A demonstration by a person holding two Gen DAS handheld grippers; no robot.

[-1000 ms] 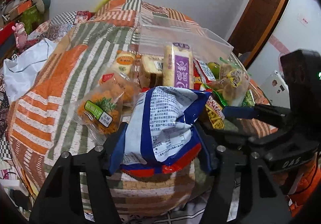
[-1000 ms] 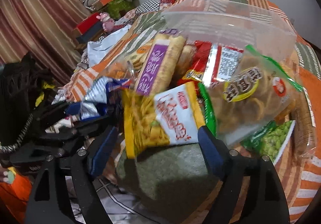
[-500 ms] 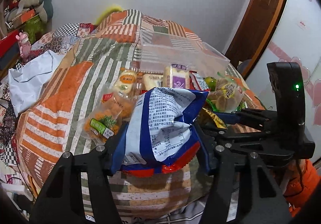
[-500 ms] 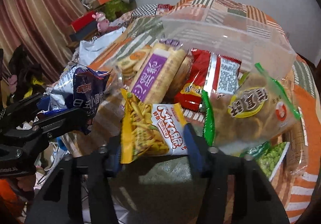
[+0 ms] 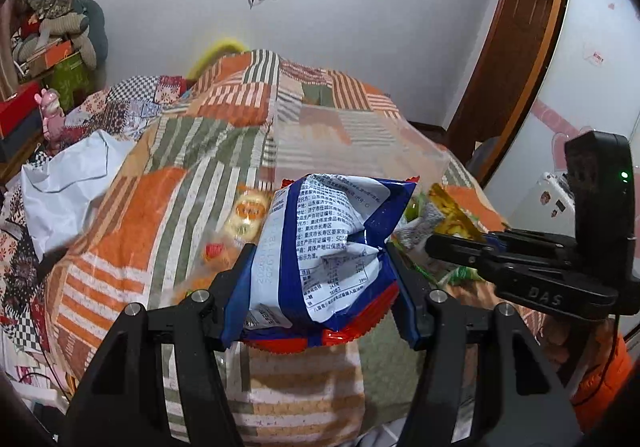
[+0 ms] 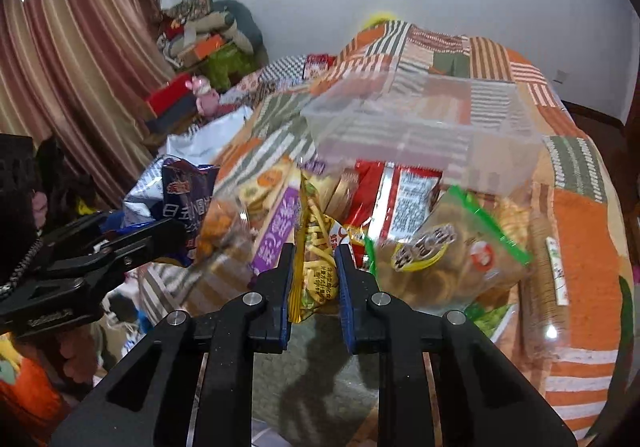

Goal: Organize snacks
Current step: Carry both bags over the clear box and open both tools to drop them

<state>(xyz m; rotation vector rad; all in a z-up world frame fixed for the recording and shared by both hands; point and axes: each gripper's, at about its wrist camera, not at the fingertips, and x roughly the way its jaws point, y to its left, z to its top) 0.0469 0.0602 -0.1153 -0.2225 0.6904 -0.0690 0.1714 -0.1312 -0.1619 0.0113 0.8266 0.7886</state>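
I'm gripping the blue-and-white bag (image 5: 320, 255) in my left gripper (image 5: 320, 279), fingers pressed in on both sides; it's riding higher off the quilt (image 5: 132, 215) than a sec ago, w/ the snack pile dropping away under it. Its back panel is showing dense Chinese print & a nutrition table, too small to read; from the right cam the front is showing big white characters, only partly legible. My right gripper (image 6: 316, 279), wide open a sec ago, is now squeezing the yellow fries bag (image 6: 318, 247), its lower edge pinched between the pads. So both hands are loaded, and I'm judging both are heading to the clear bin (image 6: 424, 135), sitting empty just behind the pile. Further right the ring-cracker bag (image 6: 444, 259) is showing a round yellow label, unreadable, & the red pack (image 6: 408, 199) small print
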